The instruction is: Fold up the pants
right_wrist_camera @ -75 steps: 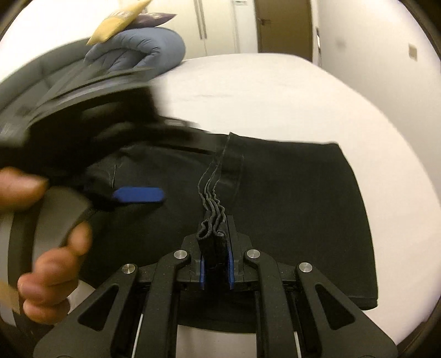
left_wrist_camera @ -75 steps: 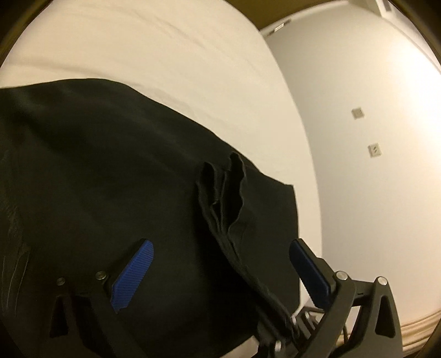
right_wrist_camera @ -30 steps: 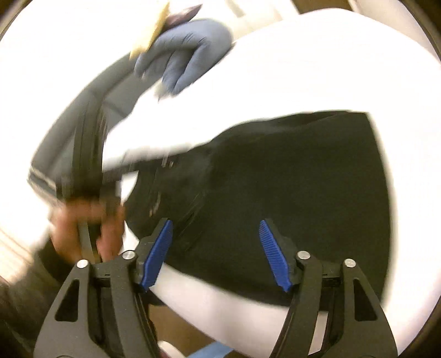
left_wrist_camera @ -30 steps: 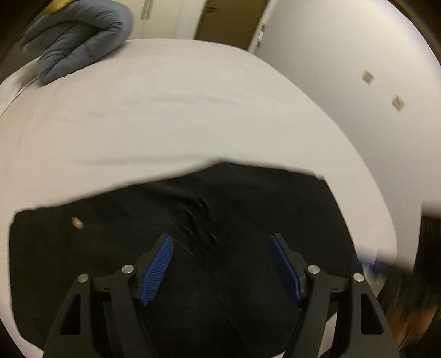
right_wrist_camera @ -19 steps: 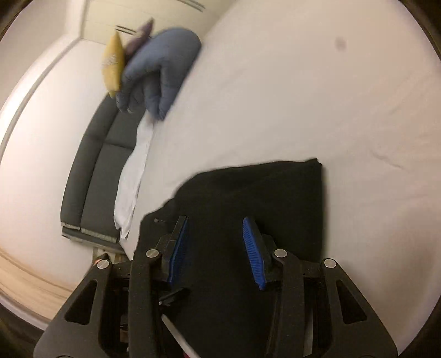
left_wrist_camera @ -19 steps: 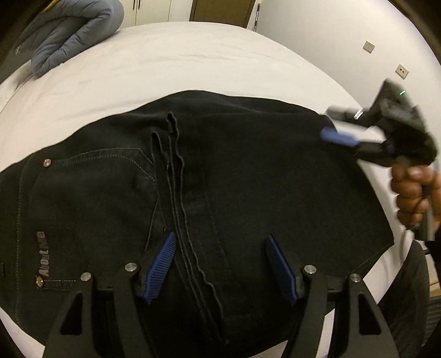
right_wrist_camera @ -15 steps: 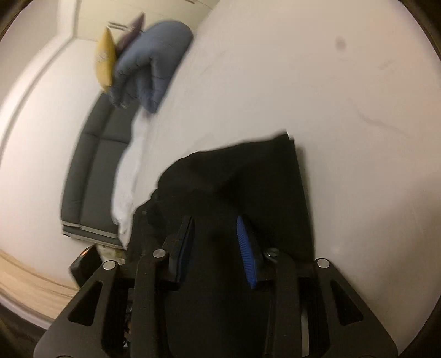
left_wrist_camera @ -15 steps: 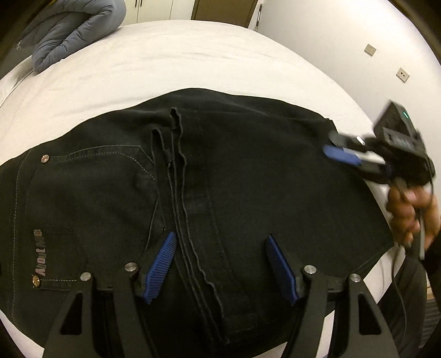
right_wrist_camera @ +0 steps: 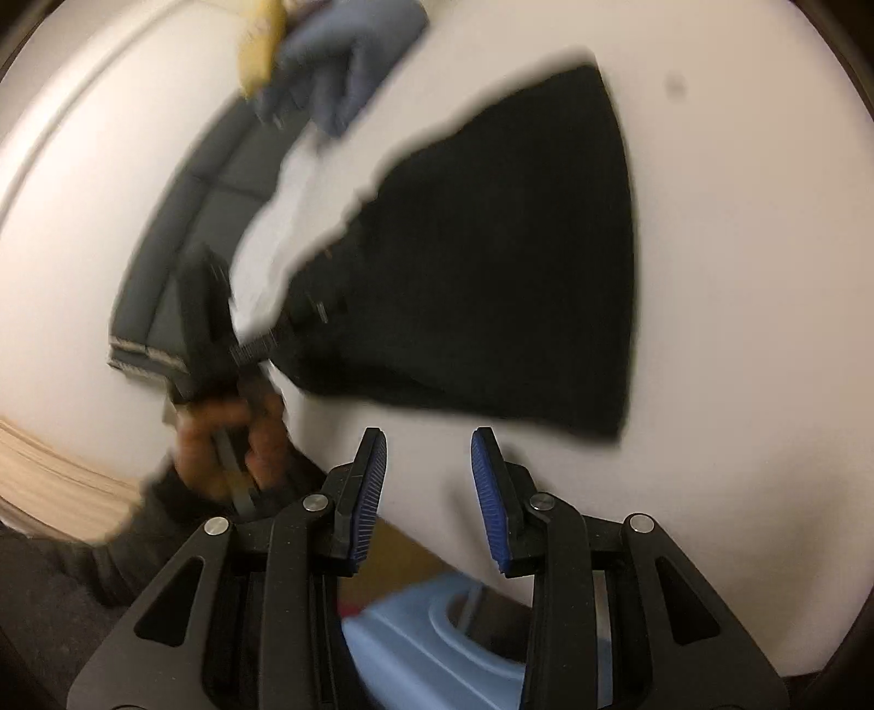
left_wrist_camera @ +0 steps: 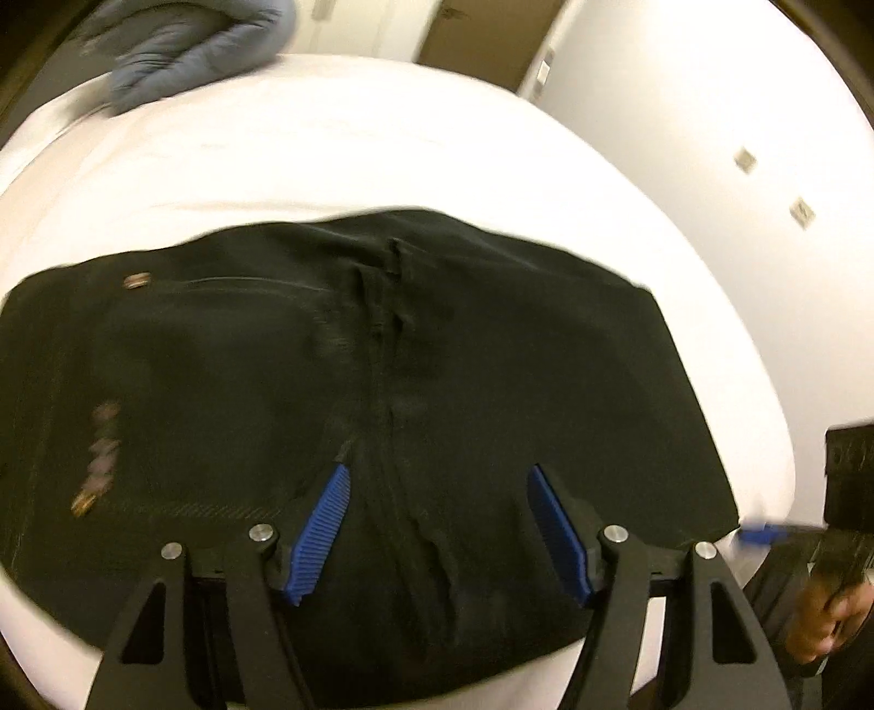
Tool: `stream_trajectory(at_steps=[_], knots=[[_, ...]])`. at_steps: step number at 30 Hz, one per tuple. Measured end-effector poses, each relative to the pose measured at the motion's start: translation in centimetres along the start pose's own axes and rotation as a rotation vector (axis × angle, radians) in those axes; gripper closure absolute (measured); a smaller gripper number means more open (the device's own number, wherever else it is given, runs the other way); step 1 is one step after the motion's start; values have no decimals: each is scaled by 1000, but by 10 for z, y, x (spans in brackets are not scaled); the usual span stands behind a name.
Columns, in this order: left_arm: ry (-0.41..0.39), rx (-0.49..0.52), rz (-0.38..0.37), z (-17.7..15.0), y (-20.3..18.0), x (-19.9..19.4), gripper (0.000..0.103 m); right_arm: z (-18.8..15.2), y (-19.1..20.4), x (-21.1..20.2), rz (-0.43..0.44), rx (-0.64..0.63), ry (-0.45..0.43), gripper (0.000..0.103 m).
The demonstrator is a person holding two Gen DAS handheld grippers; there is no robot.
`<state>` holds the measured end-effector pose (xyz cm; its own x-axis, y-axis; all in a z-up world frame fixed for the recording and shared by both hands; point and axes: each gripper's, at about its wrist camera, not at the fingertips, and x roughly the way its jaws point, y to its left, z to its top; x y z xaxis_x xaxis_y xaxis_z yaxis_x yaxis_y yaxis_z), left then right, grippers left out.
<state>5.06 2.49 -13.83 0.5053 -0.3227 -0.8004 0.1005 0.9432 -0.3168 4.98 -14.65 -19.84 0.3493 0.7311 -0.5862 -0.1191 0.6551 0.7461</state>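
Your left gripper (left_wrist_camera: pixel 437 524) hangs over the near part of the pants (left_wrist_camera: pixel 338 393), its blue pads (left_wrist_camera: pixel 319 532) spread wide with nothing between them. The pants lie flat and folded on the white bed (left_wrist_camera: pixel 382 142), a dark slab with its near edge toward you and a ridge of stacked seams running up the middle between your fingers. A rivet and a blurred label show on the left part of the cloth. At the far left corner of the bed sits a grey-blue duvet (left_wrist_camera: pixel 185 43). At the right edge of this view you can see your right hand (left_wrist_camera: pixel 819 628) gripping the other tool, off the side of the bed.

Your right gripper (right_wrist_camera: pixel 429 494) is apart too, its pads (right_wrist_camera: pixel 368 494) holding nothing, and it sits back from the pants (right_wrist_camera: pixel 491 262) over bare sheet near the bed's (right_wrist_camera: pixel 737 382) edge. From here the pants are well ahead, a black wedge on the white. Your left hand (right_wrist_camera: pixel 229 442) and its tool show blurred to the left, beside the near corner of the cloth. A grey sofa (right_wrist_camera: pixel 180 229) lies beyond, the duvet (right_wrist_camera: pixel 349 60) and a yellow cushion (right_wrist_camera: pixel 262 38) at the top, and a light blue object (right_wrist_camera: pixel 437 655) shows below your fingers.
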Motion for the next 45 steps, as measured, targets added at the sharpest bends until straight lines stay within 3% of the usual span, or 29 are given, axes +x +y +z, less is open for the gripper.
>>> stream_trajectory(at_steps=[2,5,7,8,9,11,15,21,29,30,31,33,36,39,45], knots=[[-64,-73,22,-9,16,-26,29,26,3,-4,66,15,-86,69],[-177,-227,46,-24,53,-67,15,58,4,20,89,13,-87,69],[-258,-340,80,-37,83,-95,5,69,-10,51,80,57,-29,55],[-291,-407,94,-45,102,-108,4,70,-25,71,-1,94,36,38],[-315,-482,96,-52,121,-118,4,71,-33,84,-58,84,50,44],[-353,-632,69,-65,158,-130,3,74,-26,79,-58,49,12,43],[-369,-903,-26,-90,214,-124,3,75,-15,73,53,111,-9,41],[-325,-983,-169,-82,230,-94,4,72,32,75,167,101,-54,41],[-381,-1093,-268,-70,245,-81,2,77,64,94,238,109,-38,40],[-383,-1097,-281,-68,246,-81,13,78,65,96,236,108,-34,40],[-377,-1096,-292,-66,246,-81,32,79,68,99,234,108,-31,40],[-347,-1106,-329,-64,250,-75,58,81,72,105,228,106,-20,40],[-349,-1119,-336,-67,251,-76,75,88,75,114,198,94,10,40],[-361,-1096,-322,-68,248,-80,82,96,78,129,196,97,37,40],[-375,-1006,-258,-53,231,-92,85,114,92,189,197,96,149,40]])
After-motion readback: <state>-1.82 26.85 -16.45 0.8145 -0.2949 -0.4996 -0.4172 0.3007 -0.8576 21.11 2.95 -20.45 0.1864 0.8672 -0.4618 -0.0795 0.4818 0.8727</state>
